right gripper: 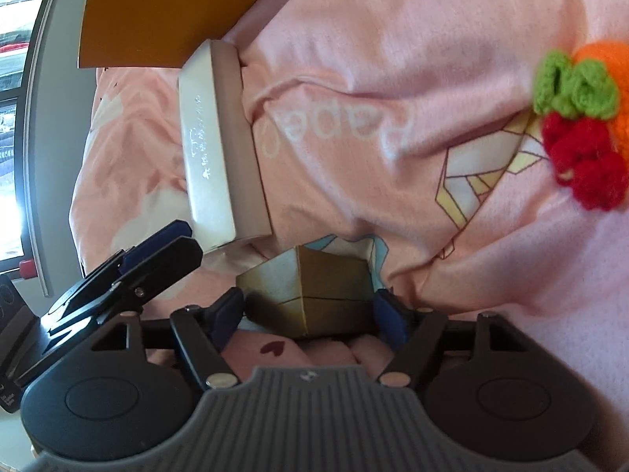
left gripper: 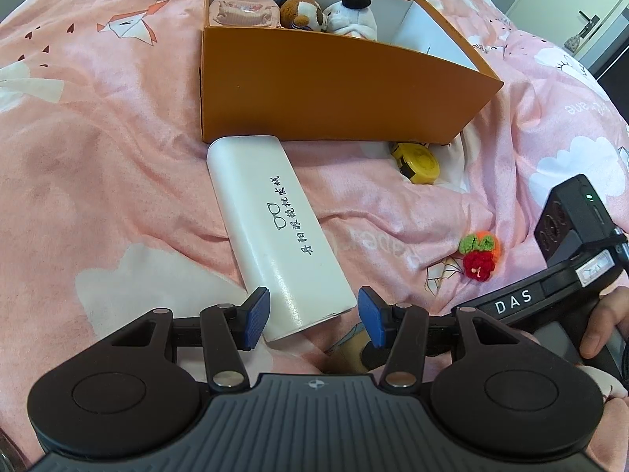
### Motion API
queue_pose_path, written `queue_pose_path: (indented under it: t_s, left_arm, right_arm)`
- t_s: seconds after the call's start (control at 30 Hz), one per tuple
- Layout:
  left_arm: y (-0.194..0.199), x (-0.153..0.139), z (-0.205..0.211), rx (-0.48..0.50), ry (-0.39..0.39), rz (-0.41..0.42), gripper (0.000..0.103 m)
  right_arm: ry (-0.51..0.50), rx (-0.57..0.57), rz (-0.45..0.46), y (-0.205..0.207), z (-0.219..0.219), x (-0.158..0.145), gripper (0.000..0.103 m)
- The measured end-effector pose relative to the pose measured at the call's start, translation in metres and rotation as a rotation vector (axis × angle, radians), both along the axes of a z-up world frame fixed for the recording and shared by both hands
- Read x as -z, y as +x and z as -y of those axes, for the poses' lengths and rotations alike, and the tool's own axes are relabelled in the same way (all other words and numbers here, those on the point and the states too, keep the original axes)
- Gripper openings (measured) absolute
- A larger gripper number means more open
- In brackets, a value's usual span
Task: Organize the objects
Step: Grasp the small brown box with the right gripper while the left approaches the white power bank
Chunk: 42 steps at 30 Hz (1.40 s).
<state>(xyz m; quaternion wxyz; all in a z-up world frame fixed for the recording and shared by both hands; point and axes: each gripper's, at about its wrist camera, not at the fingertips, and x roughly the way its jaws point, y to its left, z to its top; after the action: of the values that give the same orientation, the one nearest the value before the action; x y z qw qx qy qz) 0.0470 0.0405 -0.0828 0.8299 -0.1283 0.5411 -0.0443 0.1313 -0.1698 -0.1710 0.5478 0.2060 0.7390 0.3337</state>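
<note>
On the pink bed: my left gripper, jaws apart, straddles the white glasses case below the orange box. My right gripper brackets a small gold box, grip unconfirmed. Next: clamp, lift, box it.

A pink printed bedsheet covered the bed. A bright window stood beyond its edge. A door showed farther off.

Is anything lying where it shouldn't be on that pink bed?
Yes. The white glasses case lies askew on the quilt, one end against the orange box. A yellow tape measure and a crocheted fruit charm also lie loose outside it, while soft toys sit inside.
</note>
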Motion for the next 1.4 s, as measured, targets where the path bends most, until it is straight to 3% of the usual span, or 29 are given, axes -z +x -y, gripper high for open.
queue_pose_path:
  t_s: [0.03,0.1,0.2,0.33,0.47,0.57,0.63,0.7,0.8,0.9,1.07,1.23,1.27,1.3,1.33,1.37,1.4]
  left_arm:
    - [0.0,0.0,-0.001,-0.002,-0.002,0.0,0.059]
    - [-0.001,0.0,-0.003,-0.007,-0.006,0.002,0.059]
    - [-0.001,0.0,-0.005,-0.007,-0.009,0.0,0.059]
    - [-0.004,0.005,-0.002,0.051,-0.007,-0.048,0.059]
    - [-0.01,0.008,0.003,0.096,0.001,-0.071,0.059]
    - [-0.014,0.008,0.007,0.15,0.003,-0.086,0.059]
    - [-0.017,0.008,0.01,0.18,0.008,-0.088,0.059]
    - [-0.019,0.006,0.011,0.194,0.01,-0.09,0.058]
    - [-0.02,0.005,0.008,0.19,0.001,-0.092,0.058]
    - [-0.021,0.003,0.005,0.185,-0.006,-0.089,0.058]
    - [-0.02,0.003,0.006,0.187,0.008,-0.087,0.058]
    - [-0.02,0.002,0.004,0.174,-0.017,-0.079,0.059]
    - [-0.02,0.004,0.004,0.176,-0.023,-0.082,0.059]
    - [-0.019,0.006,0.004,0.176,-0.031,-0.086,0.059]
    - [-0.019,0.007,0.005,0.173,-0.04,-0.085,0.059]
    - [-0.018,0.008,0.006,0.173,-0.048,-0.083,0.058]
    - [-0.017,0.009,0.007,0.177,-0.057,-0.083,0.057]
  right_arm:
    - [0.005,0.004,0.013,-0.001,0.001,-0.002,0.064]
    - [0.012,0.024,0.049,-0.001,0.006,-0.011,0.043]
    - [0.024,0.029,0.113,0.0,0.011,-0.026,0.023]
    - [0.006,-0.004,0.162,0.0,0.01,-0.037,0.02]
    - [-0.04,-0.078,0.224,-0.001,0.003,-0.046,0.028]
    - [-0.061,-0.129,0.256,-0.002,-0.001,-0.052,0.044]
    - [-0.063,-0.163,0.264,-0.005,-0.007,-0.053,0.045]
    - [-0.078,-0.204,0.273,-0.008,-0.013,-0.051,0.057]
    - [-0.085,-0.271,0.304,-0.011,-0.022,-0.051,0.063]
    - [-0.076,-0.273,0.254,-0.005,-0.022,-0.039,0.072]
    - [-0.025,-0.185,0.043,0.005,-0.01,0.002,0.081]
    - [-0.018,-0.182,0.102,0.003,-0.004,-0.006,0.08]
    - [-0.018,-0.187,0.132,0.002,-0.003,-0.011,0.069]
    - [-0.01,-0.187,0.174,0.003,-0.001,-0.019,0.039]
    - [0.005,-0.172,0.221,0.006,0.003,-0.029,0.027]
    - [0.004,-0.168,0.268,0.01,0.006,-0.04,0.005]
    - [-0.003,-0.17,0.305,0.014,0.009,-0.049,0.002]
